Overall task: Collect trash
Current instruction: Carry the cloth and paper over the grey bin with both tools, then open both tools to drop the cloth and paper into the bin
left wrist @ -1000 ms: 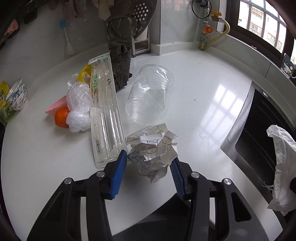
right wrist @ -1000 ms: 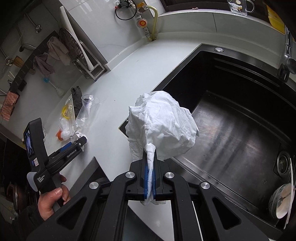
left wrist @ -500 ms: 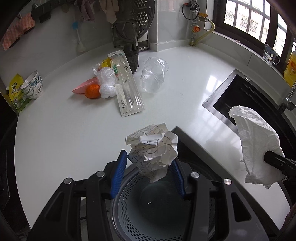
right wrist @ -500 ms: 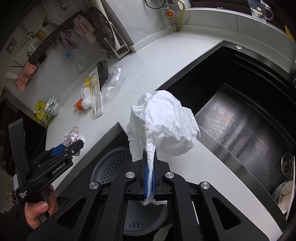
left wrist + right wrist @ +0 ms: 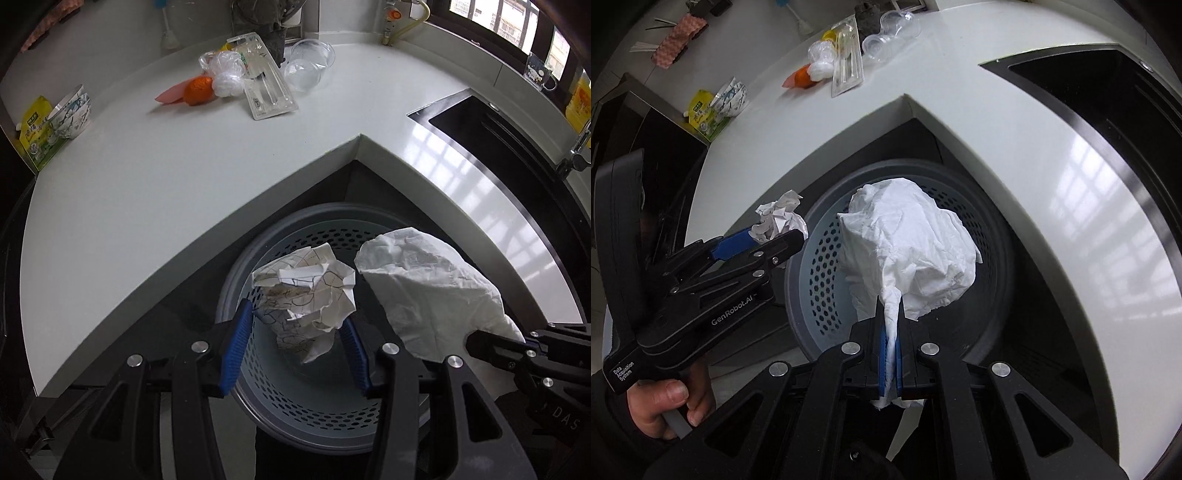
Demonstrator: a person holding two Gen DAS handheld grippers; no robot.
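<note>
My left gripper [image 5: 295,325] is shut on a crumpled scribbled paper ball [image 5: 306,291] and holds it over the grey perforated trash bin [image 5: 295,413]. The ball also shows in the right wrist view [image 5: 781,219], at the bin's left rim. My right gripper [image 5: 891,325] is shut on a white crumpled tissue [image 5: 912,254], held over the bin [image 5: 816,280]. The tissue also shows in the left wrist view [image 5: 428,288], just right of the paper ball.
On the white counter [image 5: 184,166] at the back lie an orange [image 5: 198,89], plastic bags [image 5: 225,70], a clear blister pack [image 5: 266,88] and clear plastic cups [image 5: 308,66]. A bowl [image 5: 70,112] and yellow packet [image 5: 35,133] sit far left. The black sink [image 5: 509,147] is to the right.
Both grippers have moved back off the counter and down over the trash bin, each still holding its trash. The tissue and paper ball now hang side by side above the bin.
</note>
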